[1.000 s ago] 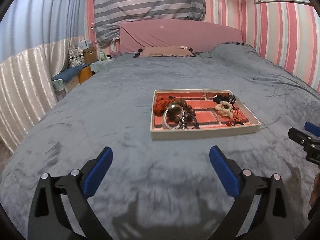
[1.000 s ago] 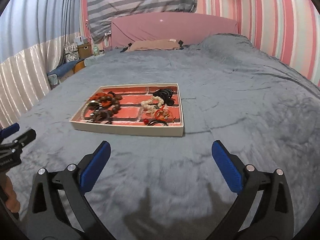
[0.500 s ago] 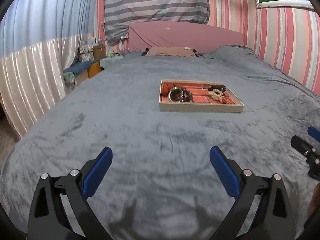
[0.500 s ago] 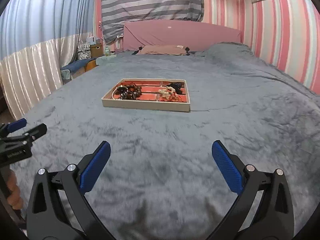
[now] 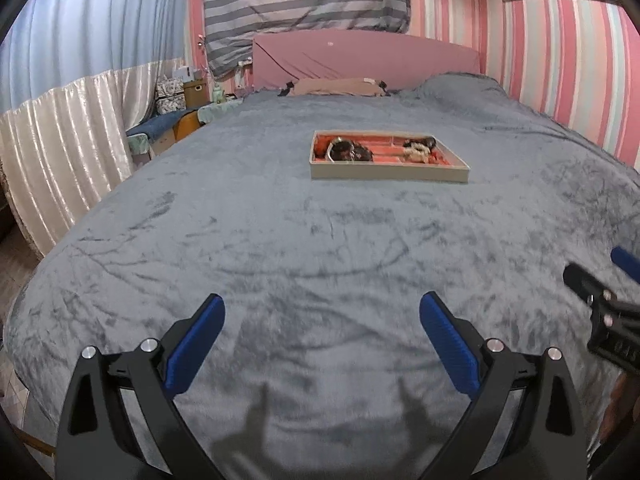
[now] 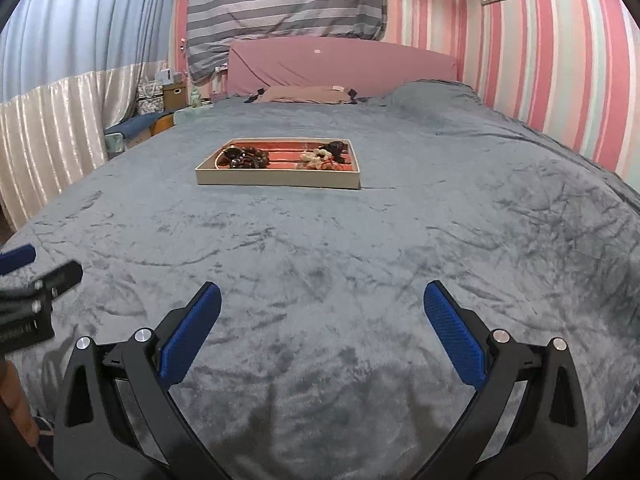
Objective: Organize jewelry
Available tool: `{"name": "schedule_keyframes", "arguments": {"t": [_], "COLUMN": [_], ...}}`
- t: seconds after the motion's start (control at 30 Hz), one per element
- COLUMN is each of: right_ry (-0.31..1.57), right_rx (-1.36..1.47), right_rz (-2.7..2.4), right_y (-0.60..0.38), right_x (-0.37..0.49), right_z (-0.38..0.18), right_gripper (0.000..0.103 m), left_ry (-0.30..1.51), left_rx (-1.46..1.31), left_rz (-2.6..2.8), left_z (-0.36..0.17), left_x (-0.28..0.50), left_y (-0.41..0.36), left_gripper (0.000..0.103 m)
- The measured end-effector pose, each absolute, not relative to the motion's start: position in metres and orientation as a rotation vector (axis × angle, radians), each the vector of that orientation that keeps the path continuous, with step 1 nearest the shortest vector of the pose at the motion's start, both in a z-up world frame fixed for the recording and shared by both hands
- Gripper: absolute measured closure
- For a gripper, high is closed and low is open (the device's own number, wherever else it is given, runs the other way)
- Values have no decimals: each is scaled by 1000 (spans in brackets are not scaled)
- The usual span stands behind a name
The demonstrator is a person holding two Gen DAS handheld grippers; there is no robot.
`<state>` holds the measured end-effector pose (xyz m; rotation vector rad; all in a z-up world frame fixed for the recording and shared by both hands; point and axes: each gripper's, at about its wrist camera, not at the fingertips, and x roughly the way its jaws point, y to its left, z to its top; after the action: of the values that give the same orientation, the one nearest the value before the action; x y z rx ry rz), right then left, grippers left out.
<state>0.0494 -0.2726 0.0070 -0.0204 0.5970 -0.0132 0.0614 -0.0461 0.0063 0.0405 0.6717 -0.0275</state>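
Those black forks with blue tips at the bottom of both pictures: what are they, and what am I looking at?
Each fork is a hand-held grasping tool; a person holds one in each hand. A camera on each looks forward along its two fingers, so you get one picture per tool. The left tool and the right tool are both open and hold nothing. Each also shows at the edge of the other's picture. Ahead lies a bed with a grey blanket. On it sits a shallow tray with a red lining, holding bracelets and beads.

A grey plush bed (image 5: 320,240) is filling the room, pink headboard (image 5: 364,60) standing against pink-striped walls (image 5: 560,60), pale curtains (image 5: 60,140) hanging left.
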Motion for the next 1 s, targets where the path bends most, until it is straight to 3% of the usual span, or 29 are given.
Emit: {"name": "schedule_keyframes", "arguments": {"t": [1.0], "right_ry": [545], "right_rx": [-9], "right_rz": [-20], "right_y": [-261], "right_x": [26], "right_z": [9], "right_gripper": [4], "left_ry": [617], "left_rx": [61], "left_rz": [-11], "left_z": [10], "left_x": [50], "left_y": [-47], "left_gripper": [7]}}
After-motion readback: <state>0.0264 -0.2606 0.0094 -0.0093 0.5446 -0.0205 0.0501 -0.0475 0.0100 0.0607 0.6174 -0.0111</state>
